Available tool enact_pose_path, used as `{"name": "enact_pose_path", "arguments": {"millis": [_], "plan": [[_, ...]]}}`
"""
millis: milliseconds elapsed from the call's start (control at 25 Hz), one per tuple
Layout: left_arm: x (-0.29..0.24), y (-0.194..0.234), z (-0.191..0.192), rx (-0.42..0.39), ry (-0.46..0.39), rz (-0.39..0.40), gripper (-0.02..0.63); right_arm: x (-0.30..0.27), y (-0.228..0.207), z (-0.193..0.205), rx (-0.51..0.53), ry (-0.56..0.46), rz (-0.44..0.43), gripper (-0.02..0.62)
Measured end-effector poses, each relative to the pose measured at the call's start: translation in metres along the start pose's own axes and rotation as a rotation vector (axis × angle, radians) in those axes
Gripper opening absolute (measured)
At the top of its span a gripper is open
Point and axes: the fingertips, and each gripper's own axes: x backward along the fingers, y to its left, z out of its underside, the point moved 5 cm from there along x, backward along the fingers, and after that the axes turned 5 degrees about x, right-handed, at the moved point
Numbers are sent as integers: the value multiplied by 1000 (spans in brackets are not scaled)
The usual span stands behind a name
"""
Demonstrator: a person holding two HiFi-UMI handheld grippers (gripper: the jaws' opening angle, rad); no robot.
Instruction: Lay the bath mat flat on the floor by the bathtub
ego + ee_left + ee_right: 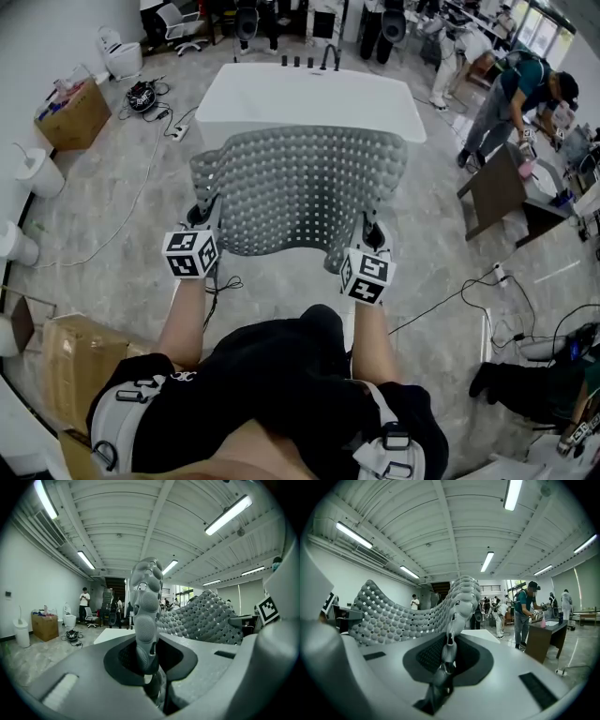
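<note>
Grey rubber mat [305, 192], covered in round bumps and small holes, hangs in the air in front of a white bathtub [309, 98], stretched between two hand-held grippers. The left gripper [203, 217] clamps the mat's near left corner. In the left gripper view its jaws stand nearly together, squeezing a bunched fold of mat that rises upright from between them. The right gripper [372, 232] grips the near right corner the same way, its jaws almost closed on a thin pinch of the mat's edge. Between the two grips the near edge sags a little. In the head view the far edge overlaps the tub's near rim; whether it touches the tub cannot be told. The mat is held clear above the marbled grey floor [122, 225].
</note>
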Motion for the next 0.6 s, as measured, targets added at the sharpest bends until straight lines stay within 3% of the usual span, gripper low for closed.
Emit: {"name": "enact_pose_path", "arguments": {"millis": [320,600], "plan": [[-11,11,8,2,13,3,57,-15,3,10,-5,12,3,35],[-58,22,2,-10,11,1,57,-69,-2,11,-17,3,-22,35]]}}
